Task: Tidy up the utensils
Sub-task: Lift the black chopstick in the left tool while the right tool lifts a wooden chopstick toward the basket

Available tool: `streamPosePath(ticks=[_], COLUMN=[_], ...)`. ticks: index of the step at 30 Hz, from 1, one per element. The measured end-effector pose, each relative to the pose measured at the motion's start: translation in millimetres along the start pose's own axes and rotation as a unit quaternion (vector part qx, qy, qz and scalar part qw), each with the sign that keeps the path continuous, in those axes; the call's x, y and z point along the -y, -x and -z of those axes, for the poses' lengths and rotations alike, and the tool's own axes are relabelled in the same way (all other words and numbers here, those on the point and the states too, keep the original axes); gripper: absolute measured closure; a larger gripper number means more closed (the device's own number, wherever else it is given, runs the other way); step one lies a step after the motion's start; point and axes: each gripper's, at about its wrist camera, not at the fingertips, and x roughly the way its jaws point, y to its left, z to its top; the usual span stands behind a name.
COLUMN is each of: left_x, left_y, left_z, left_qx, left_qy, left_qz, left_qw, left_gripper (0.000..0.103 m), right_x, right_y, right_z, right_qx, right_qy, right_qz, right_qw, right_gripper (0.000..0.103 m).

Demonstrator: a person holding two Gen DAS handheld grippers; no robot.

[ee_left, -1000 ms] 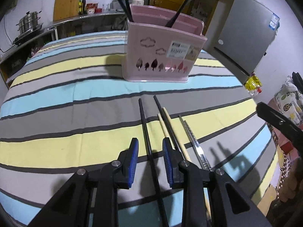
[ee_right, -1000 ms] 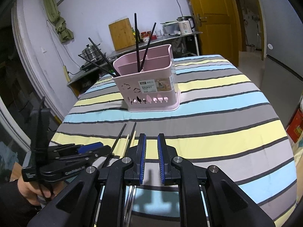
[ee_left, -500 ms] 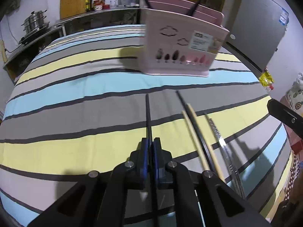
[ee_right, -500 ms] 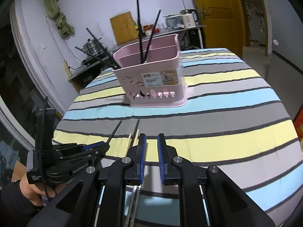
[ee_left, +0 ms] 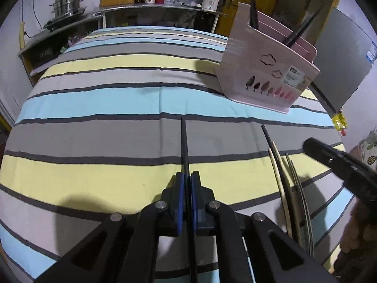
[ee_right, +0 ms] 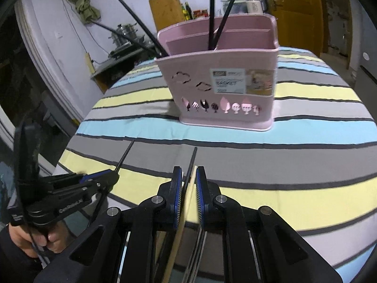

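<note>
Nearest the left wrist camera, the left gripper (ee_left: 187, 181) has its jaws pinched nearly together on a black chopstick (ee_left: 184, 146), whose shaft runs forward between the blue pads (ee_left: 179, 195) and out over the striped tabletop (ee_left: 106, 108). From the right wrist view that same left gripper (ee_right: 110, 176) shows at lower left with the chopstick's tip (ee_right: 126, 152) sticking out ahead of it, above the cloth.

The right gripper (ee_right: 188, 181) has its jaws parted by a narrow gap. A second black chopstick (ee_right: 191, 162) lies along that gap, yet the pads (ee_right: 200, 193) do not visibly press it, so it is not gripped. Below this gripper, pale wooden chopsticks (ee_right: 175, 240) and a metal pair (ee_right: 195, 254) lie under its frame, partly hidden.

In the left view those loose utensils lie to the right of the held stick — a black one (ee_left: 267, 134), wooden ones (ee_left: 280, 176) and metal ones (ee_left: 299, 188) — side by side on a yellow band. The right gripper (ee_left: 339, 165) reaches in dark from the right edge, above them.

Farther back stands the pink utensil basket (ee_right: 223, 99), upright on the tabletop, with several black chopsticks (ee_right: 212, 11) already leaning in its compartments. In the left view the basket (ee_left: 264, 75) sits to the upper right, well apart from the held stick.

Beyond the tabletop a steel counter (ee_left: 150, 9) carries a stack of pots (ee_left: 68, 2) and bottles.
</note>
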Motion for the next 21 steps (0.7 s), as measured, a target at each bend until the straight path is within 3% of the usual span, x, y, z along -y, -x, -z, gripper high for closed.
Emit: streamPosePath(ticks=[13,21], left_x=[4,10], left_y=[-26,-32], left_z=[-36,-44], left_qx=[-0.017,-0.029], left_qy=[-0.021,-0.057], left_qz=[0.006,-0.003], left_qw=[0.9996,0.9979], left_gripper=[0.092,0.092], right_x=[0,-7], right_y=[-48,-55], right_z=[-15,-20], right_qx=[-0.054,-0.067], right_qy=[0.008,0.025], right_qz=[0.023,0.036], right_qw=[0.998,0.997], right_gripper=[0.091,0.094])
